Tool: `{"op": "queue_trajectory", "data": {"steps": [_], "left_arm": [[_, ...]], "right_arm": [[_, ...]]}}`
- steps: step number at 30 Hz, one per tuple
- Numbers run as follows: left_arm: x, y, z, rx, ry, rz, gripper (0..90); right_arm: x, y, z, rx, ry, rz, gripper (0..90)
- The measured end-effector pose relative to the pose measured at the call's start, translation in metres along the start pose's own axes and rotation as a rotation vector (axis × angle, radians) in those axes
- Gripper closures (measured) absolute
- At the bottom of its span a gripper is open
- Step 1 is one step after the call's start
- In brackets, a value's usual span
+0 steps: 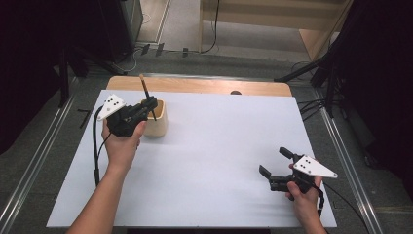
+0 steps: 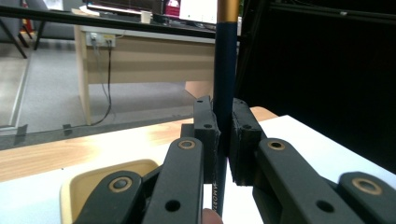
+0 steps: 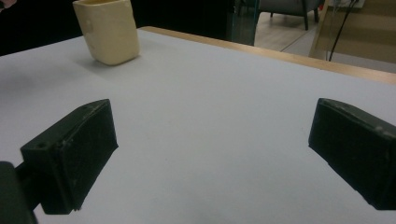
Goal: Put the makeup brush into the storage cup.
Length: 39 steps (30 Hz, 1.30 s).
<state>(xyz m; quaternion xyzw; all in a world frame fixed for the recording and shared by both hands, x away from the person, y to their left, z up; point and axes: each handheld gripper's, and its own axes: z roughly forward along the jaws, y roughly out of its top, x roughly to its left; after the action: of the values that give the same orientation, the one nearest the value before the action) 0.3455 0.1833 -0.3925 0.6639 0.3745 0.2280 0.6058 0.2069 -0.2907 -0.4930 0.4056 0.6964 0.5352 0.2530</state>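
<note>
A dark blue pencil-like stick [image 1: 144,87] with a brass band stands nearly upright, its lower end inside a cream cup [image 1: 158,126] at the table's back left. My left gripper [image 1: 150,103] is shut on the stick just above the cup's rim. In the left gripper view the two pads clamp the stick [image 2: 225,70] at my left gripper [image 2: 225,126], with the cup's rim [image 2: 93,179] below. My right gripper [image 1: 273,161] rests low at the front right, open, with nothing between its jaws. Its own view looks across the white sheet past my right gripper [image 3: 215,126] to the cup [image 3: 109,32].
A white sheet [image 1: 209,146] covers a wooden table whose far edge [image 1: 204,86] shows bare. Cables trail from both grippers. Dark stands and floor rails flank the table, and a wooden desk [image 2: 140,51] stands beyond.
</note>
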Motion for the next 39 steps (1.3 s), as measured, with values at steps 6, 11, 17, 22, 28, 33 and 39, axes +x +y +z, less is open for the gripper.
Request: {"op": "queue_trajectory", "data": {"steps": [6,11,17,22,28,33,39], "left_arm": [[0.002,0.000,0.005,-0.017,0.039,0.013,84.1],[0.003,-0.002,0.009,-0.024,0.062,0.021,84.1],[0.006,-0.003,0.012,-0.035,0.088,0.022,84.1],[0.012,-0.006,0.014,-0.032,0.113,0.007,84.1],[0.016,-0.008,0.017,-0.035,0.137,0.009,84.1],[0.018,-0.012,0.020,-0.027,0.142,0.010,84.1],[0.020,-0.018,0.024,-0.003,0.152,0.011,84.1]], "right_arm": [[0.000,0.000,0.000,-0.004,-0.003,0.000,1.4],[0.000,0.000,0.000,-0.004,-0.002,0.002,1.4],[0.000,0.000,0.000,-0.003,-0.001,0.001,1.4],[0.000,0.000,0.000,-0.002,-0.001,0.001,1.4],[0.000,0.000,0.000,0.000,-0.001,0.004,1.4],[0.000,0.000,0.000,0.002,-0.001,0.003,1.4],[0.000,-0.001,0.000,0.002,-0.001,0.004,1.4]]}}
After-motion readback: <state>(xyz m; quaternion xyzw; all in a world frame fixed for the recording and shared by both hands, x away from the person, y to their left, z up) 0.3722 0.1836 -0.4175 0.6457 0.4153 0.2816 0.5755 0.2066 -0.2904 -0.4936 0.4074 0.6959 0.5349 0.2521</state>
